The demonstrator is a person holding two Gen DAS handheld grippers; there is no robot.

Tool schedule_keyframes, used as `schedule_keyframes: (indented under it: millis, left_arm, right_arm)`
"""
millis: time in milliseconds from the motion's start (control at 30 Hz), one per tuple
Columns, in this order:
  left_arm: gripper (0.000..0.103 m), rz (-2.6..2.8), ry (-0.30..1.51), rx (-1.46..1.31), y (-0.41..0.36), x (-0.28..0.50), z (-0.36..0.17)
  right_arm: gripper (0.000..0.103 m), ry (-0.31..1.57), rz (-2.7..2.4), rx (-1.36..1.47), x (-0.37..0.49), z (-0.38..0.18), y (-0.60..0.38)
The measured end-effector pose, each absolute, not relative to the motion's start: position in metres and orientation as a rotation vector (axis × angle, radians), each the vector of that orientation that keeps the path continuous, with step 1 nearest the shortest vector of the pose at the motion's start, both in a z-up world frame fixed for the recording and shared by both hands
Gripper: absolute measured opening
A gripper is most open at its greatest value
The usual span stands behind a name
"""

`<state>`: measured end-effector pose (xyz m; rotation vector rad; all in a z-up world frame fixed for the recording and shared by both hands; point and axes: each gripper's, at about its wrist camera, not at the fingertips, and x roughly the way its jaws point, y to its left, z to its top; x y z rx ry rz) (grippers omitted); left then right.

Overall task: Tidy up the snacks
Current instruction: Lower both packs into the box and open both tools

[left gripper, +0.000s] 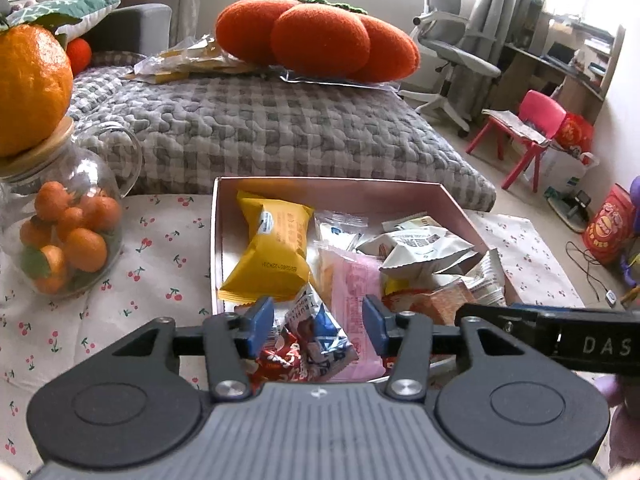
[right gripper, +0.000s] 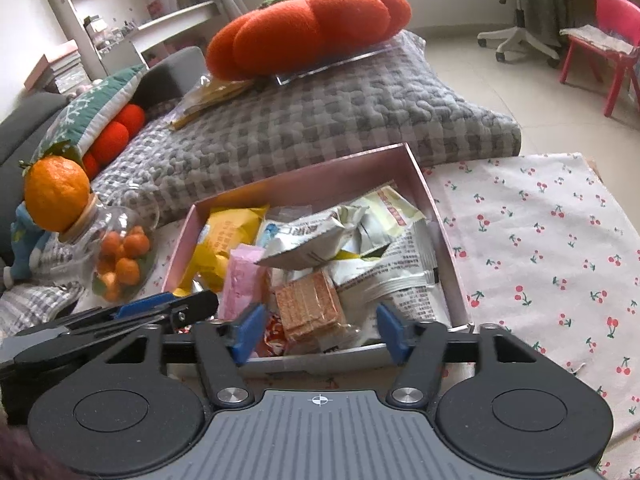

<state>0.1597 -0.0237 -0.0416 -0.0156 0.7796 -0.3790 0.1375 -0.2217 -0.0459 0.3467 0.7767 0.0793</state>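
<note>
My left tongs [left gripper: 318, 326] and right tongs [right gripper: 318, 332] part-open, empty | over pink box's [right gripper: 436, 216] near edge — snacks gathered inside | wafer pack [right gripper: 310, 306] next, probably

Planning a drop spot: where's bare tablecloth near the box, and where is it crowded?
Free: the cherry tablecloth right of the pink box, wide and bare; a narrower strip between the box and the glass jar. Crowded: the box interior, piled with snack packets.

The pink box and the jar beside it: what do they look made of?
Pink box: likely cardboard with a satin, slightly metallic finish; thin straight walls with soft sheen. Jar: clear glass by its look, with highlights and its orange contents showing through; its lid looks like pale wood.
</note>
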Motion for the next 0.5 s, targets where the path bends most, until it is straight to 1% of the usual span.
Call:
schedule_keyframes:
  millis: [67, 133, 267, 333, 500]
  left_arm:
    - [0.054, -0.379, 0.771, -0.003, -0.024, 0.157, -0.039]
    - [0.065, -0.377, 0.759, 0.01, -0.025, 0.153, -0.036]
    - [0.076, -0.387, 0.752, 0.03, -0.024, 0.144, -0.029]
    - [0.083, -0.387, 0.751, 0.037, -0.022, 0.139, -0.026]
    - [0.09, -0.385, 0.771, 0.04, -0.017, 0.126, -0.024]
  right_arm:
    - [0.071, 0.768, 0.079, 0.342, 0.135, -0.042, -0.221]
    - [0.073, 0.766, 0.071, 0.34, 0.133, -0.038, -0.221]
    - [0.081, 0.756, 0.051, 0.352, 0.125, -0.03, -0.224]
    - [0.084, 0.754, 0.04, 0.353, 0.12, -0.028, -0.226]
    - [0.086, 0.763, 0.003, 0.347, 0.105, -0.023, -0.232]
